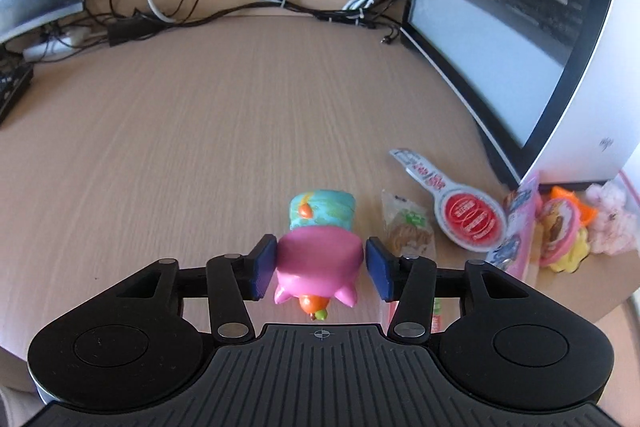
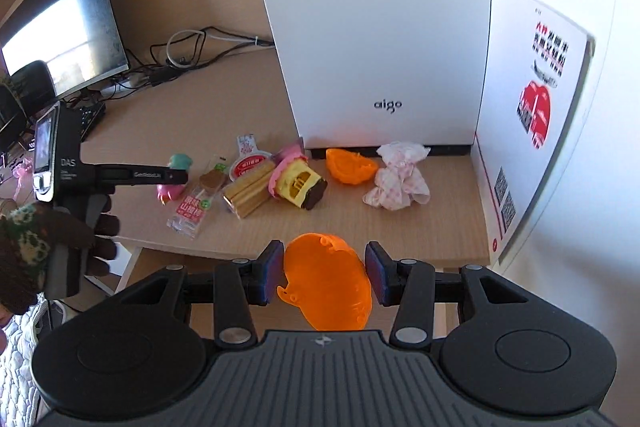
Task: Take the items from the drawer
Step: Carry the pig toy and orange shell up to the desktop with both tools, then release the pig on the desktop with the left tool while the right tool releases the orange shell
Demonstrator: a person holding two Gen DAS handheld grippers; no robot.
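My left gripper [image 1: 321,269] is shut on a pink pig toy with a teal hat [image 1: 318,259], low over the wooden desk [image 1: 200,155]. In the right wrist view the same toy [image 2: 173,183] shows at the tip of the left gripper [image 2: 176,177], which a gloved hand [image 2: 52,243] holds. My right gripper [image 2: 325,271] is shut on an orange plastic shell [image 2: 326,283], held in the air just in front of the desk's front edge. No drawer is in view.
Laid out on the desk are a snack packet [image 2: 198,197], a red-lidded pack [image 2: 250,165], wafer sticks [image 2: 250,193], a yellow-pink toy [image 2: 296,183], another orange shell [image 2: 350,165] and a pink-white cloth bundle [image 2: 398,175]. A white computer case [image 2: 380,27], monitor [image 2: 64,39] and cables [image 1: 240,3] stand behind.
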